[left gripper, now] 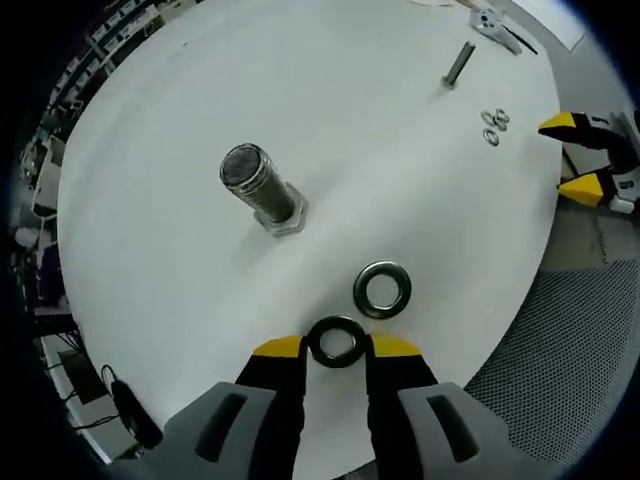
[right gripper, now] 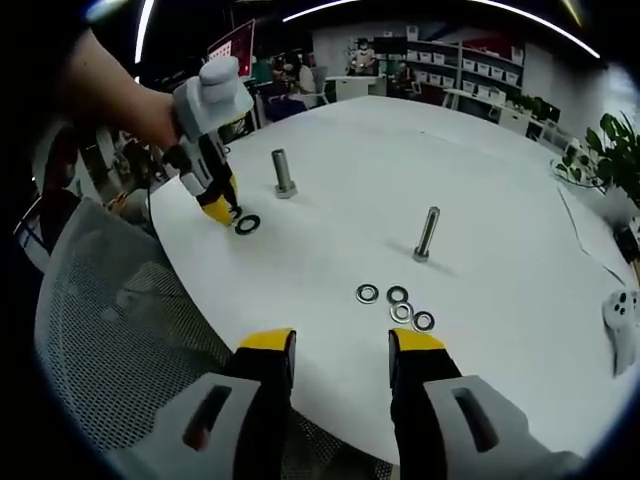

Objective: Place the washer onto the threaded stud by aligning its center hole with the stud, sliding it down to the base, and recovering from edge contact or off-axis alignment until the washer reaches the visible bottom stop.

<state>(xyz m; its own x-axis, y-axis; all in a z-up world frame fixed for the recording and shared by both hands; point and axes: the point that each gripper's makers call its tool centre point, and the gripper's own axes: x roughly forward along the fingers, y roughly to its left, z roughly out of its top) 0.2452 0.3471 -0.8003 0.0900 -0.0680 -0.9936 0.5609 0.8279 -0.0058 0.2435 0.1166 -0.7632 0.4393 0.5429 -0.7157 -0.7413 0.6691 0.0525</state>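
On the round white tabletop [left gripper: 150, 200] our left tool [left gripper: 337, 346] pinches a dark steel washer [left gripper: 336, 342], well short of the thick threaded stud [left gripper: 258, 184] on its hex base. Our right tool [right gripper: 340, 345] hangs open and empty. We judge a tilted washer could catch the stud's rim; a second grey washer [left gripper: 382, 289] lies just beside it, while the slim bolt [right gripper: 427, 233] and small washers [right gripper: 396, 303] stand well apart.

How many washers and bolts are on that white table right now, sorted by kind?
Large washers: 2, one dark washer between the left gripper's jaws, one silver washer lying beside it.
Small washers: 4, in a cluster.
Bolts standing upright: 2, a thick bolt and a thin bolt.
Total: 8.
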